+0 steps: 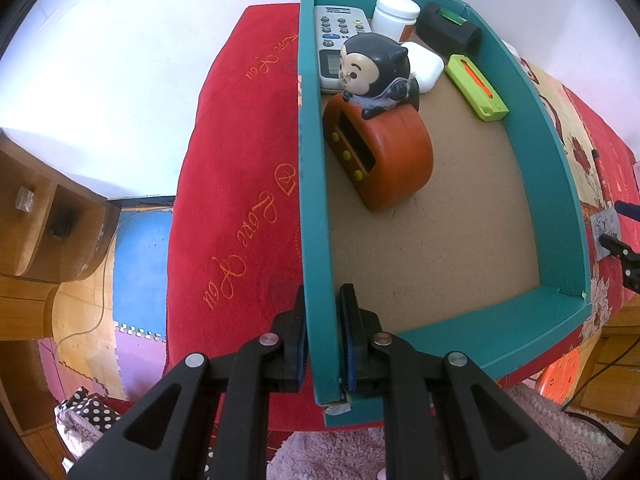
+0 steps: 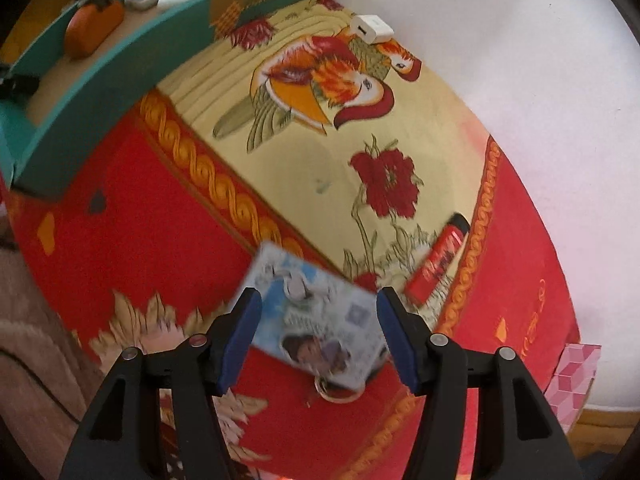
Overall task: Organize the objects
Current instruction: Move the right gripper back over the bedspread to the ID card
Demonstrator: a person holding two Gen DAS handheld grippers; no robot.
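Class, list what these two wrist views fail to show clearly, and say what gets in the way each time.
- Card print, right wrist view: motion blur makes it unreadable.
- Whether the right gripper pads touch the card: blurred, cannot tell.
- Remote, left wrist view: lower part hidden behind the figurine.
- Red lighter lettering: too blurred.
- Teal box, right wrist view: cut off by the frame edge.
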